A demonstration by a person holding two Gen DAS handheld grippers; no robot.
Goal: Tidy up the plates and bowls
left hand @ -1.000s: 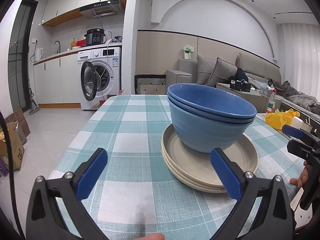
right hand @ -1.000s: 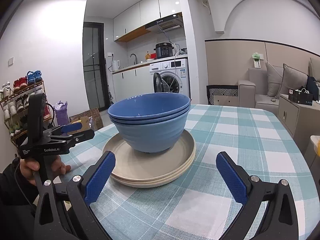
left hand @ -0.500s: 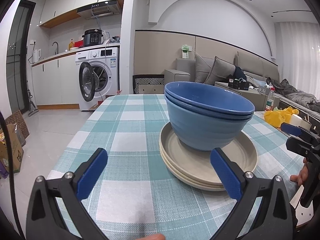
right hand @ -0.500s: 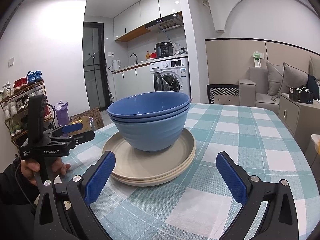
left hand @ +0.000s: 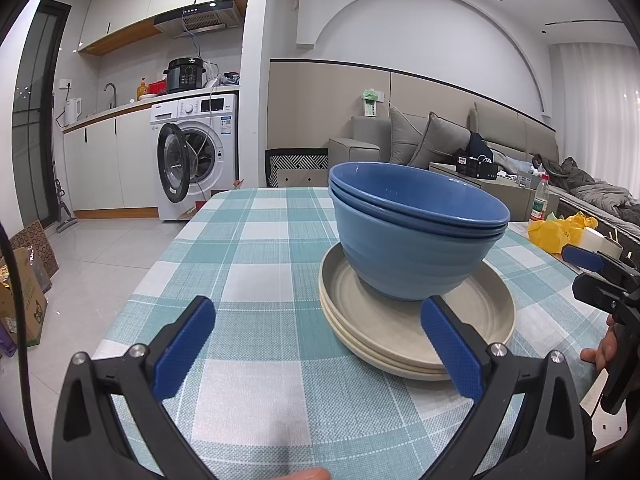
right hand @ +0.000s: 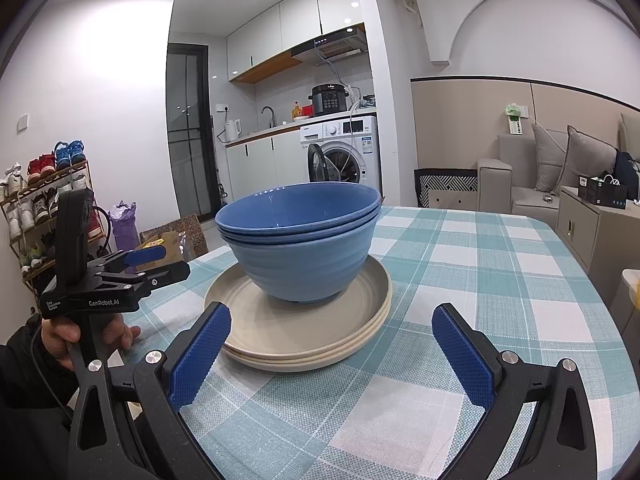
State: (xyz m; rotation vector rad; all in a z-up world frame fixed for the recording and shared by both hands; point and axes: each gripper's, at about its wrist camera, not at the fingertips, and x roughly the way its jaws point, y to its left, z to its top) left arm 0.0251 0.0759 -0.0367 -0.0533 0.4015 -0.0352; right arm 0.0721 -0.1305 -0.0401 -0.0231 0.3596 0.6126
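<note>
Bowls (right hand: 300,240) nested so tight I can't count them for sure, and their base hides the middle of the top plate (right hand: 304,320). From the left wrist view, the right gripper (left hand: 600,276) runs off the frame edge, its far finger unseen. Labels on the washing machine (left hand: 200,160) are too small to read.

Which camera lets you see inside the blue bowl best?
The right wrist view: the top blue bowl tips its opening toward that camera, showing most of its inner wall. The left wrist view shows the bowl mainly from outside, with less of the inside.
</note>
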